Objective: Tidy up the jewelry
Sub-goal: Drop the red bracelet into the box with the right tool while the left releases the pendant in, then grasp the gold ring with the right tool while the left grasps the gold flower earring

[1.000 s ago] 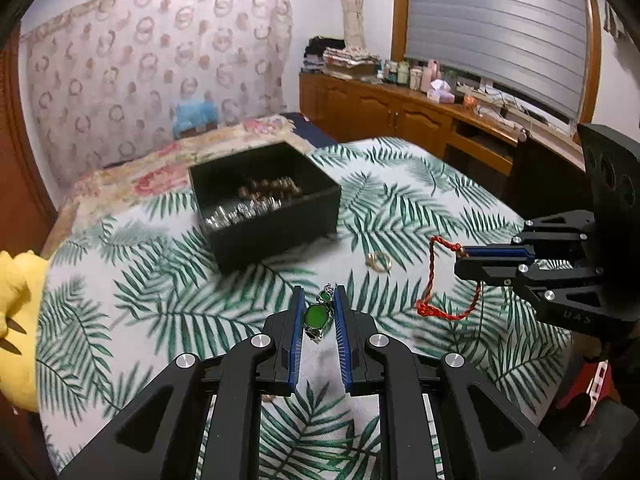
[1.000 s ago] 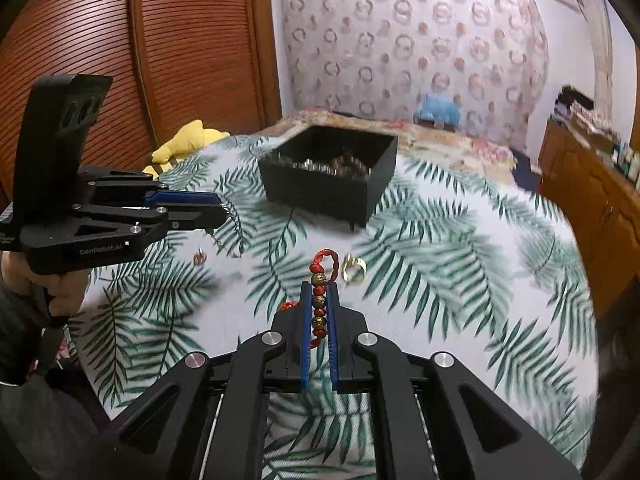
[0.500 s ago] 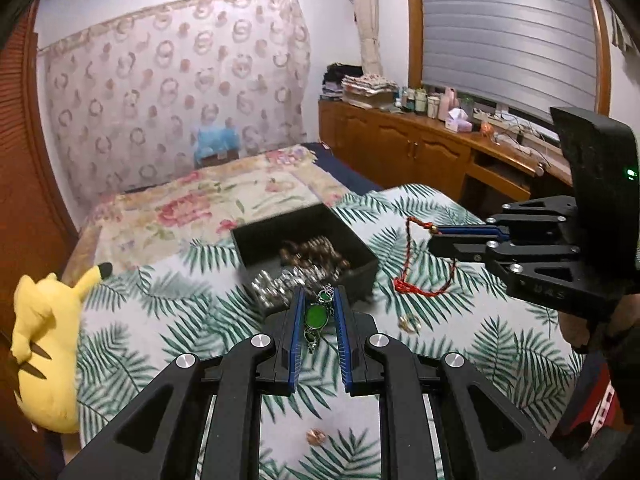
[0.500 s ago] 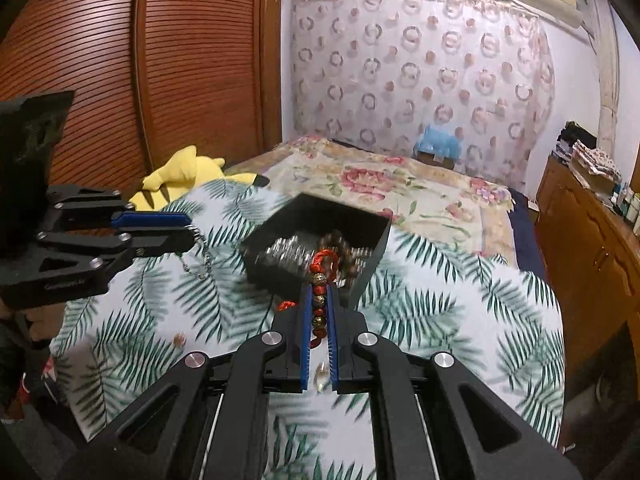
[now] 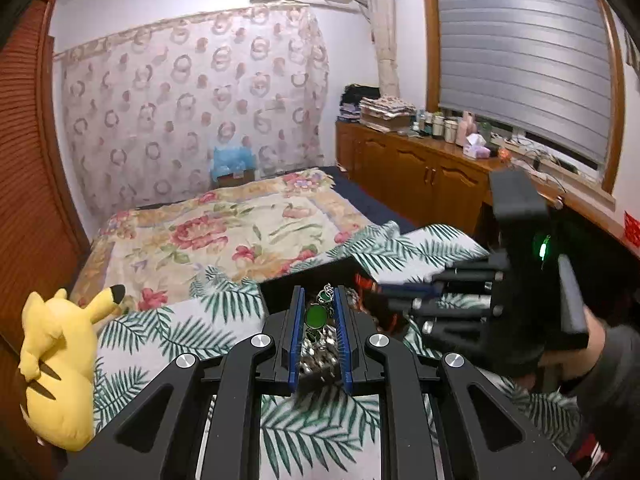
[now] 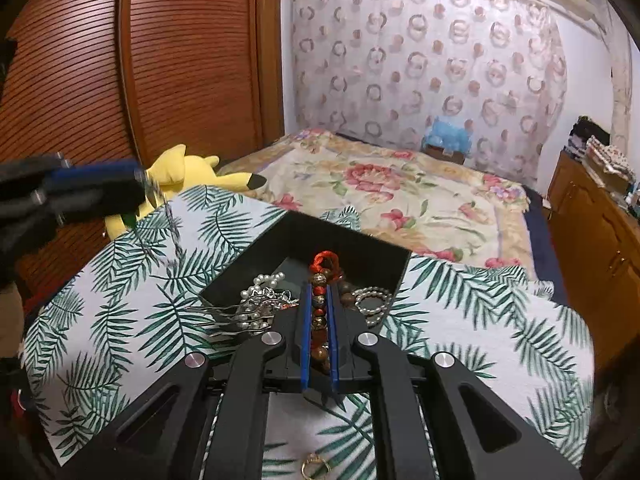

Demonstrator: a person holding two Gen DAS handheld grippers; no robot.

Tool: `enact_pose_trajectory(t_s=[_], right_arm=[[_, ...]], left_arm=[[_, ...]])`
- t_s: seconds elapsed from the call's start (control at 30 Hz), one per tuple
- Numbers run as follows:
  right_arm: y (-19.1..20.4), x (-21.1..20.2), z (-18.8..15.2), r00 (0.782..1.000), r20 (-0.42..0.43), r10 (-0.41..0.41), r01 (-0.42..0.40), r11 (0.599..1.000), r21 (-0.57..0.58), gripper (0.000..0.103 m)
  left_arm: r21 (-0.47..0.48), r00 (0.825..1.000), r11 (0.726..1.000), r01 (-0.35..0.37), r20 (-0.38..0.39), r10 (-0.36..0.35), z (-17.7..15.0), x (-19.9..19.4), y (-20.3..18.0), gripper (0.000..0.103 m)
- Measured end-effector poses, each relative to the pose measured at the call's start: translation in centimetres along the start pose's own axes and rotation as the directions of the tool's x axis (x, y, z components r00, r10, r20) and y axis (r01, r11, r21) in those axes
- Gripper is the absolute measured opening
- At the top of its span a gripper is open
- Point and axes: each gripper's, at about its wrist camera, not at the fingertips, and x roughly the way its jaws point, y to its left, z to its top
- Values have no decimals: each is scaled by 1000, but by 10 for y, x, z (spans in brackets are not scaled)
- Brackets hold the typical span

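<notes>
Between the right tongs (image 6: 319,312), beaded bracelet (image 6: 320,320) over box (image 6: 348,240).

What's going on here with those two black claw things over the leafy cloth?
A person is tidying jewelry with a handheld gripper in each hand. The left gripper is shut on a green pendant necklace, and the right gripper is shut on a red beaded bracelet. Both hover at the black box, which already holds pearls and beads. A gold ring lies on the leaf-print cloth outside the box.
</notes>
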Motion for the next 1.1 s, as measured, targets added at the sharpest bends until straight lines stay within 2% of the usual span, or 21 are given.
enact_pose_trajectory(t_s=[0.07,0.2,0.37,0.83,0.9,0.93,1.07,1.1], right_arm=[[-4,5,-3,1000,2,12,-13,1000,26,37],[-9,4,-6,1000,5,20,-20,999,43,37],[-17,-7,-16,999,5,-32,32,999,42,37],[-31,-37,-49,999,24,-38,36,996,82,38],[-30,-38,-51,999,25,-32,30,996,86,38],[-29,-39,-53,999,25,-29,27,996,86,38],[-24,-40,-59,1000,20,-23,21,997,77,38],[-23,-41,-60,1000,19,-21,20,997,74,38]], left_arm=[[-4,1000,1000,-2,-1,2,5,3,3,14],[6,1000,1000,-14,-4,14,14,9,3,14],[26,999,999,-38,-28,39,19,24,0,14],[3,991,1000,-22,-132,22,9,81,-5,14],[3,988,999,-37,-148,37,7,87,-5,21],[0,987,999,-42,-156,42,6,89,-4,30],[-26,986,999,-36,-166,31,-2,84,1,33],[-28,986,999,-38,-166,32,-5,80,2,36]])
